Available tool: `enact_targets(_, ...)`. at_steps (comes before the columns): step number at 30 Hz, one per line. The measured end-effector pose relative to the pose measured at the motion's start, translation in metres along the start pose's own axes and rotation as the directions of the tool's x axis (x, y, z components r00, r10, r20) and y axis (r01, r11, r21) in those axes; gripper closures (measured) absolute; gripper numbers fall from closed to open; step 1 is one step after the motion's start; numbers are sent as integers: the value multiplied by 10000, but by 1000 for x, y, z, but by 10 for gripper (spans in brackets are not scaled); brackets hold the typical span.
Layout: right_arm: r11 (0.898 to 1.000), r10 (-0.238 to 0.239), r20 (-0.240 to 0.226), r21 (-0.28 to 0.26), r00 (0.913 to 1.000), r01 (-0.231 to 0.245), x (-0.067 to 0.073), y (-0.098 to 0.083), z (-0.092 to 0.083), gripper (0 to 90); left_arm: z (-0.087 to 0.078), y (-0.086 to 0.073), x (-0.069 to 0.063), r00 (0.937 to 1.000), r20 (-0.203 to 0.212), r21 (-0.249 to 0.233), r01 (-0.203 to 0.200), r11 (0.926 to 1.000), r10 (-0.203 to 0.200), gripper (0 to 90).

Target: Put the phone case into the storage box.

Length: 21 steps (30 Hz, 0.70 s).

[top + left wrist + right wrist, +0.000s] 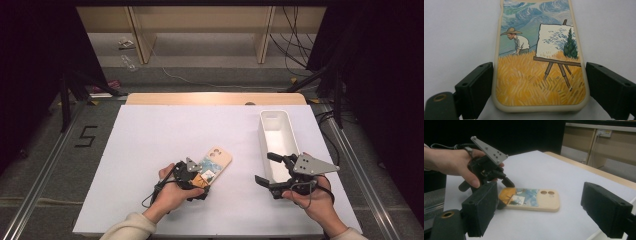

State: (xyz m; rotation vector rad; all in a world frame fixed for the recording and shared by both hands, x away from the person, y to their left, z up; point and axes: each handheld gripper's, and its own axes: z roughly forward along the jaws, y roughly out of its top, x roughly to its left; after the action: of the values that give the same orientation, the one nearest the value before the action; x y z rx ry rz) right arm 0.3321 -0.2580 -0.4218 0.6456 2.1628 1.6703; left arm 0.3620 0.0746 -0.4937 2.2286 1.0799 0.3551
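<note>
We see the phone case (214, 166) lying flat on the white desk (165, 135), painted side up, its lower end between the jaws of the left claw (199, 183). In the left gripper view the case (540, 62) fills the gap; one jaw stands just beside its edge, the other slightly apart, so the claw is released. The right claw (266, 169), also released, hovers by the white bin (276, 131), well apart from the case.

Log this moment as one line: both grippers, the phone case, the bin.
left gripper: open, jaws astride phone case end | phone case: flat on table | right gripper: open, empty, by white bin | bin: empty
</note>
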Motion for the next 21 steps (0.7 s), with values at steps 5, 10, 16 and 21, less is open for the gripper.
enact_targets(5,10000,9,10,-3,10000,-9,0,0,0,155,0,0,0,10000,-8,1,16,10000,-16,104)
enact_targets(10,10000,17,22,-2,10000,-17,0,0,0,155,0,0,0,10000,-6,-1,26,10000,-26,105)
enact_targets(16,10000,18,36,0,10000,-18,0,0,0,155,0,0,0,10000,-1,-1,48,10000,-48,107)
enact_targets(21,10000,14,29,-5,10000,-14,0,0,0,155,-1,0,0,10000,-4,-4,92,10000,-92,108)
